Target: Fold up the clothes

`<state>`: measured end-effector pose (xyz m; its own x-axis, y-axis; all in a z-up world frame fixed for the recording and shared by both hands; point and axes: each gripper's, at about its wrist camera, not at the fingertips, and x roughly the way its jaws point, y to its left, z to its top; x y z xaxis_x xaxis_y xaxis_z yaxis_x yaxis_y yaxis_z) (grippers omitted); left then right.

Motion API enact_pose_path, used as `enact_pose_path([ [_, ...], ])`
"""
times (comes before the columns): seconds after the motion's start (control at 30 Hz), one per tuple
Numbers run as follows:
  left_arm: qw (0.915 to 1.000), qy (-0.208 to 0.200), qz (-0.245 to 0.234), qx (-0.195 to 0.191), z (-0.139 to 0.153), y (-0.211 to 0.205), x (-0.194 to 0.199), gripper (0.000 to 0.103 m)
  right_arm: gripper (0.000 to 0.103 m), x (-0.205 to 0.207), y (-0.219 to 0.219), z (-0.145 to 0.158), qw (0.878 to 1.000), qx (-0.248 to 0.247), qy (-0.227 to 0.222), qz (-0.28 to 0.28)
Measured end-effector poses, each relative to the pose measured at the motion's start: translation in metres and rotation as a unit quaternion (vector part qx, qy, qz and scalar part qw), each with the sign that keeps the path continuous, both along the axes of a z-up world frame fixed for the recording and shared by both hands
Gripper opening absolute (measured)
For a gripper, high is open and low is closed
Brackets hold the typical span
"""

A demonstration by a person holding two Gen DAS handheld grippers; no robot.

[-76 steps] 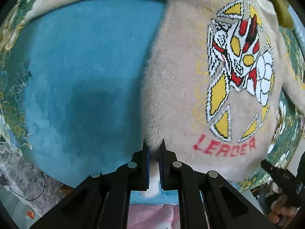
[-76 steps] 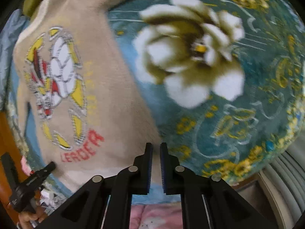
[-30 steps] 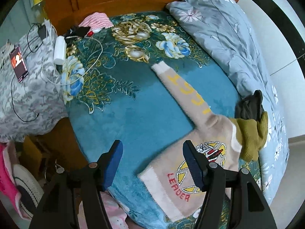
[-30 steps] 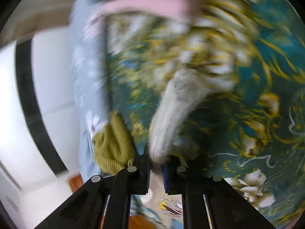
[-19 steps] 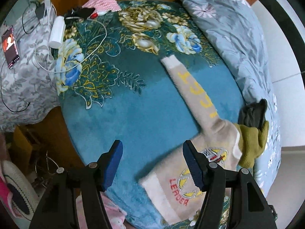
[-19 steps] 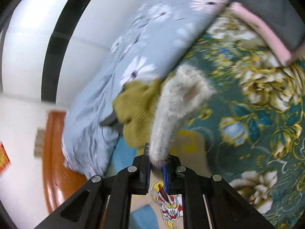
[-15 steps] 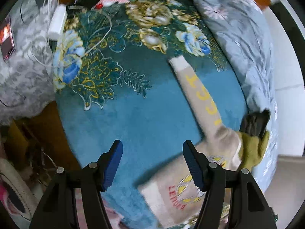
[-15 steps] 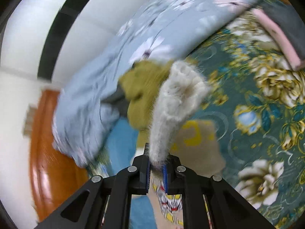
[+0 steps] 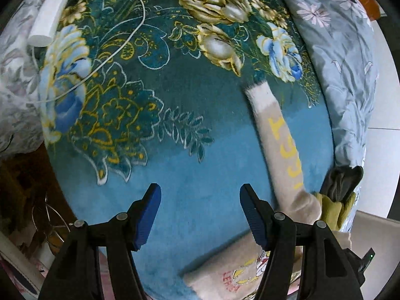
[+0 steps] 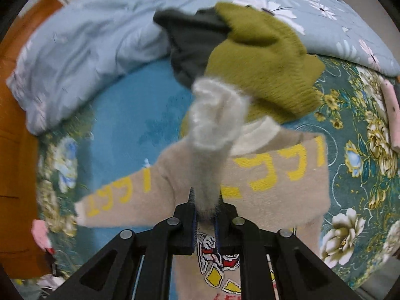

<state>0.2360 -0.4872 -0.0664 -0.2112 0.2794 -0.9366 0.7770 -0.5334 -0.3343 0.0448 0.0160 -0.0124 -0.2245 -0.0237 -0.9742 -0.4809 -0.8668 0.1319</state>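
A beige fuzzy sweater (image 9: 282, 155) with yellow letters on its sleeves and a robot print lies on the blue floral bedspread (image 9: 175, 130). In the left wrist view one sleeve stretches away up the bed, right of my left gripper (image 9: 200, 200), which is open and empty above the bedspread. My right gripper (image 10: 205, 212) is shut on the other sleeve's pale cuff (image 10: 212, 122) and holds it up over the sweater's body (image 10: 275, 175), with that sleeve folded across the chest.
An olive garment (image 10: 262, 70) and a dark grey one (image 10: 190, 40) lie at the sweater's collar. A light blue floral quilt (image 10: 87, 40) runs along the far side. A white charger and cable (image 9: 47, 20) lie near the grey pillow. The wooden bed frame (image 10: 15, 150) borders the bed.
My left gripper has let go of the hem, opened and lifted away. My right gripper has taken hold of the sleeve cuff and carried it across over the sweater's body.
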Motion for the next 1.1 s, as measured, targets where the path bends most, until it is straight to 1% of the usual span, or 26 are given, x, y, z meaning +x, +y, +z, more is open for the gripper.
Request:
enact_pose_path([
  [0.1,1.0000,-0.006,0.001,0.007,-0.011,-0.005,-0.014,0.066,0.016,-0.009,-0.019,-0.014,1.000,0.007,-0.017,0.021],
  [0.13,0.9999,-0.007,0.001,0.010,-0.014,-0.005,-0.020,0.066,0.020,-0.010,-0.022,-0.016,1.000,0.003,-0.017,0.026],
  [0.2,0.9999,-0.007,-0.002,0.015,-0.019,-0.005,-0.031,0.066,0.036,-0.012,-0.028,-0.021,0.999,-0.020,-0.011,0.034],
  [0.23,0.9998,-0.007,-0.004,0.018,-0.022,-0.005,-0.038,0.066,0.046,-0.014,-0.030,-0.022,0.999,-0.035,-0.006,0.038],
  [0.27,0.9997,-0.007,-0.006,0.022,-0.026,-0.004,-0.046,0.066,0.047,-0.014,-0.031,-0.021,0.998,-0.045,-0.002,0.043],
  [0.33,0.9995,-0.003,-0.005,0.032,-0.034,-0.003,-0.060,0.066,0.048,-0.010,-0.028,-0.017,0.998,-0.042,0.005,0.043],
  [0.43,0.9988,0.000,0.004,0.048,-0.049,-0.001,-0.084,0.066,0.051,0.007,-0.019,-0.013,0.998,-0.048,0.010,0.025],
  [0.53,0.9976,0.009,0.020,0.066,-0.067,0.001,-0.110,0.066,0.052,0.025,-0.010,-0.008,0.998,-0.056,0.015,0.005],
  [0.67,0.9961,0.020,0.047,0.072,-0.089,-0.002,-0.144,0.066,0.053,0.058,0.003,-0.005,0.999,-0.045,0.000,0.001],
  [0.73,0.9973,0.006,0.045,0.058,-0.101,-0.002,-0.160,0.066,0.053,0.075,0.013,-0.009,0.999,-0.040,-0.016,-0.007],
  [0.77,0.9983,-0.010,0.035,0.045,-0.107,0.000,-0.167,0.065,0.053,0.084,0.019,-0.010,0.999,-0.038,-0.025,-0.015],
  [0.83,0.9991,-0.026,0.016,0.030,-0.116,0.002,-0.179,0.064,0.053,0.104,0.032,-0.014,0.998,-0.034,-0.039,-0.045],
  [0.87,0.9992,-0.031,0.008,0.023,-0.120,0.003,-0.183,0.058,0.053,0.112,0.037,-0.014,0.997,-0.035,-0.041,-0.057],
  [0.9,0.9992,-0.037,0.001,0.013,-0.121,0.004,-0.188,0.048,0.053,0.120,0.043,-0.014,0.996,-0.036,-0.044,-0.070],
  [0.93,0.9992,-0.041,-0.003,0.003,-0.122,0.005,-0.192,0.043,0.053,0.128,0.048,-0.013,0.995,-0.036,-0.046,-0.081],
  [0.97,0.9992,-0.040,-0.004,-0.004,-0.120,0.005,-0.195,0.029,0.053,0.136,0.052,-0.013,0.994,-0.035,-0.048,-0.089],
  [1.0,0.9993,-0.036,-0.001,-0.008,-0.118,0.005,-0.197,0.011,0.053,0.142,0.056,-0.013,0.994,-0.034,-0.049,-0.096],
  [1.07,0.9995,-0.025,0.006,-0.016,-0.108,0.006,-0.201,0.007,0.053,0.151,0.060,-0.013,0.993,-0.032,-0.049,-0.103],
  [1.1,0.9996,-0.013,0.001,-0.024,-0.099,0.009,-0.204,0.006,0.053,0.154,0.063,-0.012,0.993,-0.032,-0.047,-0.108],
])
